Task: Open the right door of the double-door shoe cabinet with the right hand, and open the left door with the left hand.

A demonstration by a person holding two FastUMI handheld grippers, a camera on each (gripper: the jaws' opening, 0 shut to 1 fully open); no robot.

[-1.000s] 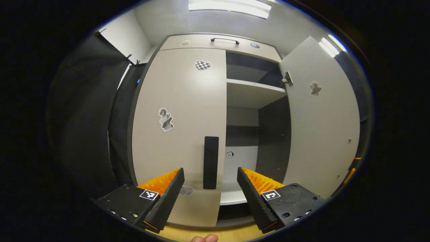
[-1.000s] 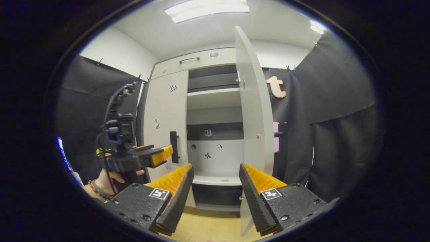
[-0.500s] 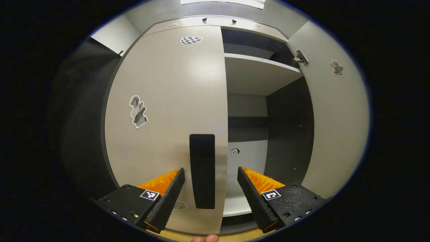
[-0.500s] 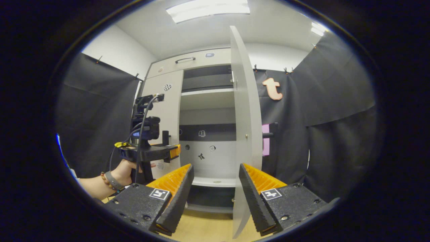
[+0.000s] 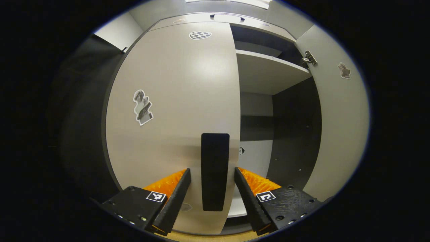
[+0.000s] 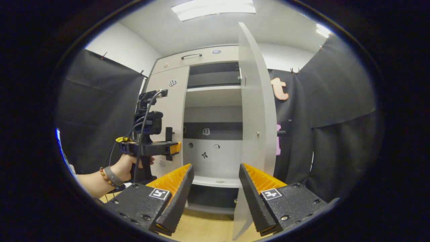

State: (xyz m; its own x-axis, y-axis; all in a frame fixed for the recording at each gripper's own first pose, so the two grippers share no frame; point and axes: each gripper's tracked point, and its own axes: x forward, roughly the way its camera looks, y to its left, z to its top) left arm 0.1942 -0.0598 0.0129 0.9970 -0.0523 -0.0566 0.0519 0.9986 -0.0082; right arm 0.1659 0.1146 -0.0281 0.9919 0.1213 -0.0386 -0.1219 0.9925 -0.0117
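Left gripper view – gripper: your left gripper (image 5: 212, 195) has its orange-and-black fingers spread on either side of the flat black rectangular door handle (image 5: 215, 171), with a gap showing on each side, so not yet clamped
Left gripper view – left door: the pale grey left cabinet door (image 5: 174, 111) is closed, straight ahead and close; the handle sits at its right edge, between your fingers
Left gripper view – right door: the pale grey right cabinet door (image 5: 339, 127) stands swung open at the right, baring the pale grey shelf (image 5: 268, 72)
Right gripper view – gripper: your right gripper (image 6: 215, 195) is wide apart and holds nothing, well back from the cabinet
Right gripper view – right door: it (image 6: 255, 121) stands open, edge-on, above your right finger
Right gripper view – left gripper: it (image 6: 169, 148), held by your hand (image 6: 126, 168), sits at the left door's (image 6: 168, 111) handle (image 6: 168, 138); you cannot tell from here whether it touches
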